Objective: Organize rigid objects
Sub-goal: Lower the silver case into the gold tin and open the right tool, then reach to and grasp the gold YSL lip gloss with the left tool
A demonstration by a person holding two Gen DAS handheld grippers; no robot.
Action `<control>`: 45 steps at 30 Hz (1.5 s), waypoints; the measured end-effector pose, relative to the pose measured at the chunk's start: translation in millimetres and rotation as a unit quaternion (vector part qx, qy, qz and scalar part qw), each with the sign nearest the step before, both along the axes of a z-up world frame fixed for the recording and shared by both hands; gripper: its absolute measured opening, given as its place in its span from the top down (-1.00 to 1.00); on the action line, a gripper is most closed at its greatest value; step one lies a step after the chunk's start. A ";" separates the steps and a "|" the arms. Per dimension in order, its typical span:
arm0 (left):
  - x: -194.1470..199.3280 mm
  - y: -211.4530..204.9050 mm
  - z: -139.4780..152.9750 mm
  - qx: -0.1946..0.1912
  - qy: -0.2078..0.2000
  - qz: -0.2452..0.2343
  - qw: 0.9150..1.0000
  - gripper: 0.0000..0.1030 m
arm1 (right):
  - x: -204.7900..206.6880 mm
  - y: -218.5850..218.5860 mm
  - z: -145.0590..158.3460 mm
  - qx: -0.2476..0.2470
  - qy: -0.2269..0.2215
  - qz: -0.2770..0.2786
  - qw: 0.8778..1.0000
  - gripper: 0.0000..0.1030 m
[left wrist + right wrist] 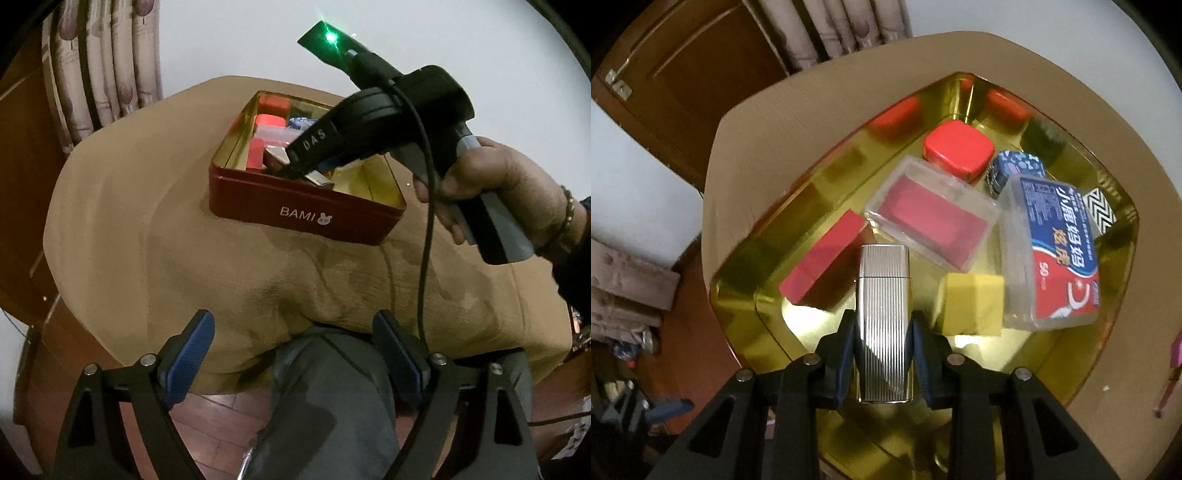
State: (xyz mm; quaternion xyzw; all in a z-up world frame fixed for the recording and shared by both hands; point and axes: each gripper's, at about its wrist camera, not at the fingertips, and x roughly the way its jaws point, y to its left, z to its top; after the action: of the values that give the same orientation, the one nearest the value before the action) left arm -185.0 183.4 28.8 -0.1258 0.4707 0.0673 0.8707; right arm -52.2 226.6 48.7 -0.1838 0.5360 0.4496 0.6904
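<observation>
A red tin marked BAMI [306, 212] with a gold inside [975, 354] sits on the tan-covered table [184, 240]. My right gripper [882, 332] is shut on a ribbed silver lighter [882, 314] and holds it inside the tin; it also shows in the left wrist view [295, 171], reaching into the tin. In the tin lie a red block [823, 258], a clear case with a red insert [934, 221], a red rounded box [958, 149], a yellow block [971, 304] and a clear floss-pick box [1056, 254]. My left gripper [293, 332] is open and empty, near the table's front edge.
A small blue patterned tin [1019, 168] and a black-and-white zigzag box [1102, 212] lie at the tin's far right. The person's knee [332, 387] is below the table edge. A curtain [103, 62] and a wooden door [701, 81] stand behind.
</observation>
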 end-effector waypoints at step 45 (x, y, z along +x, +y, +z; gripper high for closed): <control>232.9 -224.0 15.9 0.038 -0.012 -0.198 0.979 -0.74 | 29.5 -508.7 -53.1 0.071 -0.136 -0.494 0.856 0.19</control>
State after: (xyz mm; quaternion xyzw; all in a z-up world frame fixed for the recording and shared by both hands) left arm 47.8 -40.6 44.7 0.0024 0.4731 -0.0898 0.8764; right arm -22.6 -282.1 -4.4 0.0954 0.4233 0.0564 0.8992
